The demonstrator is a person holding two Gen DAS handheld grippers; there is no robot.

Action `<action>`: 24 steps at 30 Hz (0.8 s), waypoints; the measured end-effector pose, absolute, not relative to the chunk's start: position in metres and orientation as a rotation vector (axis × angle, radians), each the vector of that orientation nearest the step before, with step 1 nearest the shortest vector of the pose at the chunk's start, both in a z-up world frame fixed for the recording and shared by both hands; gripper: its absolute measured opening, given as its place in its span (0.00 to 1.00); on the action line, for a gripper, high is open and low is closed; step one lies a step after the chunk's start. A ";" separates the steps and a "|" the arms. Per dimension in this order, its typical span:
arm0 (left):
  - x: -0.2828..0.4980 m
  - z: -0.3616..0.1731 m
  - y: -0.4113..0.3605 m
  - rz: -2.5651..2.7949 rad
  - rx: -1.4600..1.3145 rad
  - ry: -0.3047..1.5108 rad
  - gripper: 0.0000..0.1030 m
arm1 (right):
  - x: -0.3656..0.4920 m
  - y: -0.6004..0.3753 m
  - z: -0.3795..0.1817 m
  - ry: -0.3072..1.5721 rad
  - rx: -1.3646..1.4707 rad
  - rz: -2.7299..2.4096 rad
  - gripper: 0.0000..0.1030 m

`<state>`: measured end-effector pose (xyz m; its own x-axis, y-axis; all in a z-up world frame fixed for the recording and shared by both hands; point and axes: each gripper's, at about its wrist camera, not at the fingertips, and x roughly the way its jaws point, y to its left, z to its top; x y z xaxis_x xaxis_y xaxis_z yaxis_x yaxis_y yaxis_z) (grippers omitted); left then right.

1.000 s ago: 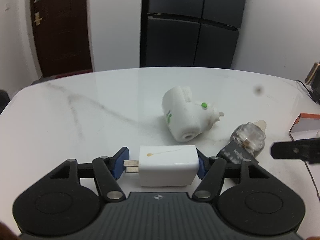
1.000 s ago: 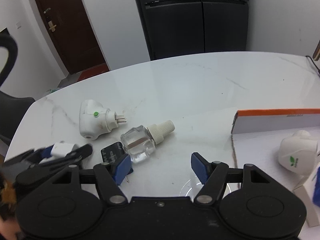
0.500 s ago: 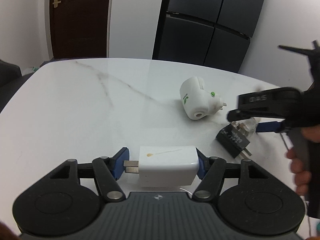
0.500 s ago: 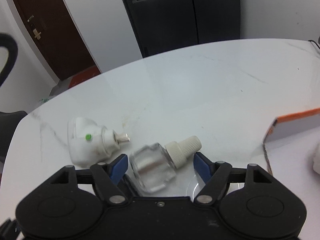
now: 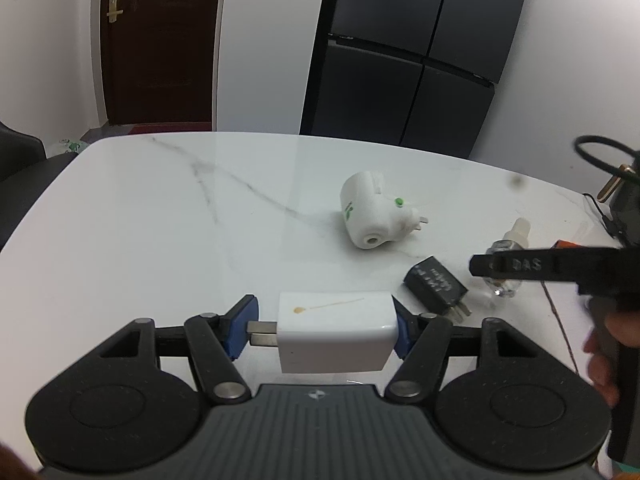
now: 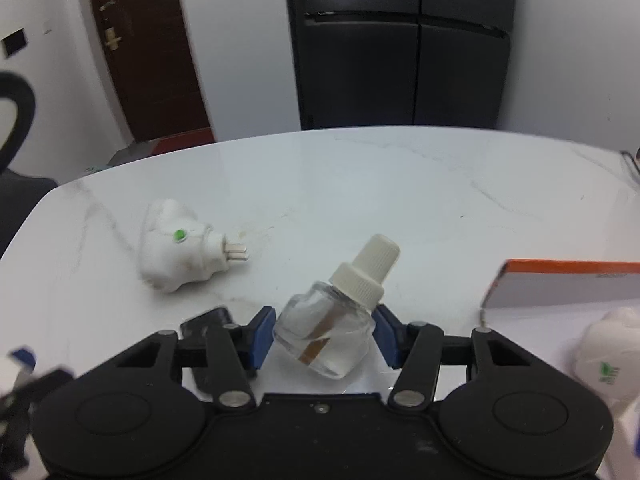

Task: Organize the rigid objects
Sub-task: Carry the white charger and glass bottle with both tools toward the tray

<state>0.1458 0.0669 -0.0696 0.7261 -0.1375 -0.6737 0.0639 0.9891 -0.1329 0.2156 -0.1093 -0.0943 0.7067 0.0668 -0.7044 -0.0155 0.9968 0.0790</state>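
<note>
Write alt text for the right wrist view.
The right gripper clamps a clear glass refill bottle with a white ribbed cap, tilted, above a white marble table. A white plug-in vaporizer lies left; an orange-edged box sits right.

Both cameras are sitting just behind their grippers' fingers, looking forward and slightly down across the white table [image 5: 132, 216] toward the dark fridge [image 5: 416, 52] and brown door [image 6: 144, 48] on the far wall. The left view is looking from the table's near left side, the right view from further right, close over the surface. Both are taking in the white plug-in unit [image 5: 372, 216] [image 6: 176, 252], the black adapter [image 5: 436, 284] [image 6: 208, 320] and the clear bottle [image 5: 506, 256] [image 6: 332, 324].
</note>
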 end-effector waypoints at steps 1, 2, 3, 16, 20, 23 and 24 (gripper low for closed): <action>0.145 -0.068 0.065 -0.114 -0.102 0.749 0.65 | 0.210 -0.110 -0.091 0.783 0.057 0.053 0.63; 0.144 -0.068 0.063 -0.114 -0.104 0.752 0.65 | 0.206 -0.112 -0.089 0.786 0.050 0.057 0.63; 0.144 -0.067 0.061 -0.113 -0.106 0.755 0.65 | 0.201 -0.115 -0.086 0.787 0.059 0.069 0.63; 0.117 -0.027 0.012 -0.118 -0.094 0.724 0.65 | 0.135 -0.133 -0.036 0.755 0.061 0.153 0.63; 0.103 -0.015 -0.002 -0.107 -0.093 0.718 0.65 | 0.115 -0.147 -0.023 0.750 0.071 0.160 0.63; 0.091 -0.007 -0.012 -0.094 -0.092 0.718 0.65 | 0.101 -0.156 -0.015 0.757 0.067 0.170 0.63; 0.087 -0.004 -0.015 -0.093 -0.095 0.719 0.65 | 0.096 -0.160 -0.012 0.760 0.066 0.176 0.63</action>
